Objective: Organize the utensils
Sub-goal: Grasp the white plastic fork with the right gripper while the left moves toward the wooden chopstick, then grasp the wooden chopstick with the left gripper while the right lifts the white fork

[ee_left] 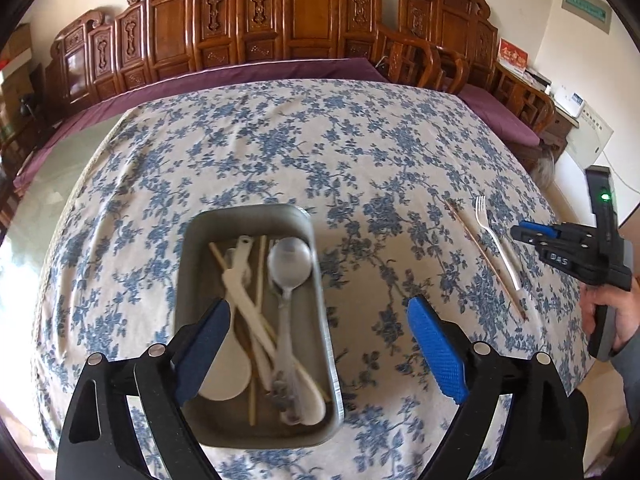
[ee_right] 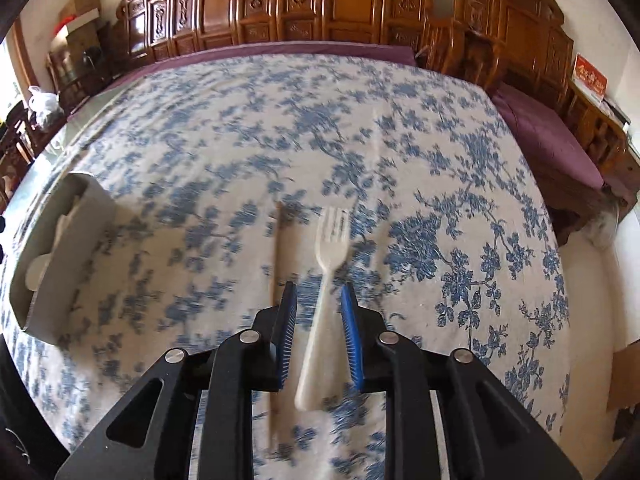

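A grey metal tray (ee_left: 248,216) on the flowered tablecloth holds a metal spoon (ee_left: 289,258), white plastic utensils and wooden chopsticks. My left gripper (ee_left: 318,308) hangs wide open over the tray's right wall, gripping nothing. To the right, a white plastic fork (ee_left: 496,240) and a thin brown chopstick (ee_left: 484,256) lie on the cloth. My right gripper (ee_right: 319,290) is open just above the fork (ee_right: 330,240). The fork's handle runs between the blue pads with a gap on each side. The chopstick (ee_right: 277,260) lies just left of them. The tray (ee_right: 92,200) appears at the far left.
A carved wooden bench (ee_left: 304,20) with a purple cushion (ee_left: 256,72) runs behind the table and along its right side. A person's hand (ee_left: 612,308) holds the right gripper (ee_left: 532,234) at the table's right edge. The flowered cloth (ee_right: 280,120) is bare beyond the utensils.
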Demonstrator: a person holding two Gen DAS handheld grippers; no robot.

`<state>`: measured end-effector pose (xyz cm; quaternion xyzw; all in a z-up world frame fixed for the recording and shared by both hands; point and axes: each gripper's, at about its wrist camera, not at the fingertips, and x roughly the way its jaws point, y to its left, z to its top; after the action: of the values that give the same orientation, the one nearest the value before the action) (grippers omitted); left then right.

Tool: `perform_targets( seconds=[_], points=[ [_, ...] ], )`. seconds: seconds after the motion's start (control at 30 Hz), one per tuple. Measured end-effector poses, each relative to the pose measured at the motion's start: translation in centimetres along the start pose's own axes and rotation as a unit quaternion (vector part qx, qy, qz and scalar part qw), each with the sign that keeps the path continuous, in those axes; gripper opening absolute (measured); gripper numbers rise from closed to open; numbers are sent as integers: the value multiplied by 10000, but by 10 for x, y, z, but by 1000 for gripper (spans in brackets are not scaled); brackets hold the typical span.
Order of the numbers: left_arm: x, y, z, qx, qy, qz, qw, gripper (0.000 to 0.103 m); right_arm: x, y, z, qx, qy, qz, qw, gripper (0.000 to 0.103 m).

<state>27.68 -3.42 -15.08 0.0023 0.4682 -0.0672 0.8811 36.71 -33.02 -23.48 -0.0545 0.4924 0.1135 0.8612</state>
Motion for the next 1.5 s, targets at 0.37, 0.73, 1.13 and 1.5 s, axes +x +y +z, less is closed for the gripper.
perform_targets(
  seconds=[0.37,0.73,1.13,1.5],
  points=[
    [17,-42,11,204,104,8,9997,87,41,-4,2,-207,423,93,9988,25],
    [50,-87,18,450,319,-102,9984,87,24,-26,-17,-156,319,193,9992,8],
    [91,-148,26,670,563,-356,9955,87,-24,-51,-50,30,45,311,9995,8],
    [129,-194,20,889,815,-464,9916,69,-44,-69,-76,286,-23,375,9989,8]
  ],
)
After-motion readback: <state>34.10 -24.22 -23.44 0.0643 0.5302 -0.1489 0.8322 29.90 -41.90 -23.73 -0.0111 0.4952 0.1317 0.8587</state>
